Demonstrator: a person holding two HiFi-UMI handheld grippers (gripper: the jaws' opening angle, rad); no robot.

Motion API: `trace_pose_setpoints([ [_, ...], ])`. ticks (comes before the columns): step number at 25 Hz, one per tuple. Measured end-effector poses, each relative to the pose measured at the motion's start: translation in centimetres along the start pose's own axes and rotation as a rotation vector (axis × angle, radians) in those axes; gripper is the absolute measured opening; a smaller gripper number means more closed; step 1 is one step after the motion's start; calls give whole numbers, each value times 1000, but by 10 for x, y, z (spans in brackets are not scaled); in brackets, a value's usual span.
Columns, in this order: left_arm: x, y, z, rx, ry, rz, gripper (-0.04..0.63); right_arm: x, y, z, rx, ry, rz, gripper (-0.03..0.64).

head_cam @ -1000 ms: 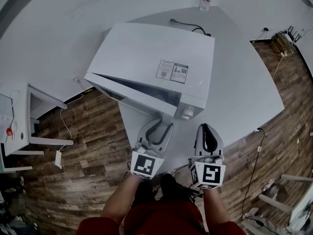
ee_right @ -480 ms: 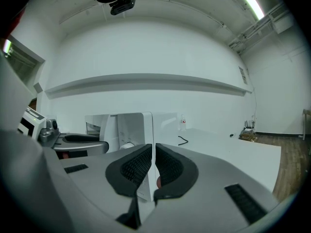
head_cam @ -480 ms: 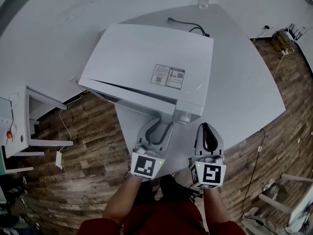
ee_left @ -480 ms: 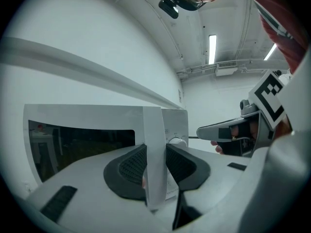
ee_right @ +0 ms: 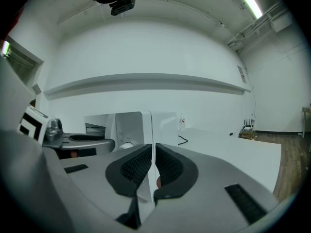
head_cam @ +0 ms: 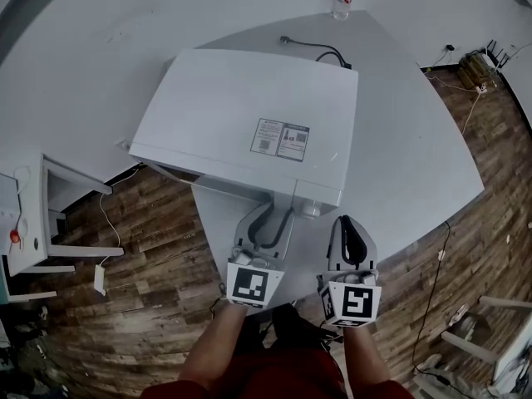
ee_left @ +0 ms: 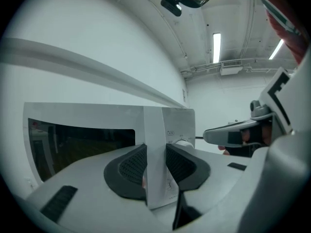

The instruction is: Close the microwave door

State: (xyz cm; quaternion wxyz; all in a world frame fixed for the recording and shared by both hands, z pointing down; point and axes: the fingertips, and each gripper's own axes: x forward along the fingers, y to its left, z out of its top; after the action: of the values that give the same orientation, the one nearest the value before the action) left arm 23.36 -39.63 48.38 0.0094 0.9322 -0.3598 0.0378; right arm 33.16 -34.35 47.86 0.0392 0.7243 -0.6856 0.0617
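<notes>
One gripper works the door, one idles.
Left gripper (ee_left: 156, 165) jaws clamp the free edge of the door (ee_left: 82, 144), beside the knob (head_cam: 311, 210), likely as a hold for swinging it in. The door sits almost flush with the microwave (head_cam: 249, 115) front, seemingly not yet latched. Right gripper (ee_right: 153, 168) jaws are pressed together, empty, parked clear above the table (head_cam: 416, 165).

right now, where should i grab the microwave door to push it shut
Its free door edge, the upright strip beside the dial, approached from the front with one jaw each side. It is thin, vertical and stands proud; the left gripper holds it so.
</notes>
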Motion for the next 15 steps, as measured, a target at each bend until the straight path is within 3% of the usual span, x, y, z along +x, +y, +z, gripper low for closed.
trace_pose_setpoints([
  [15, -4, -1, -2, 40, 25, 10, 137, -18, 8, 12, -5, -24, -12, 44],
])
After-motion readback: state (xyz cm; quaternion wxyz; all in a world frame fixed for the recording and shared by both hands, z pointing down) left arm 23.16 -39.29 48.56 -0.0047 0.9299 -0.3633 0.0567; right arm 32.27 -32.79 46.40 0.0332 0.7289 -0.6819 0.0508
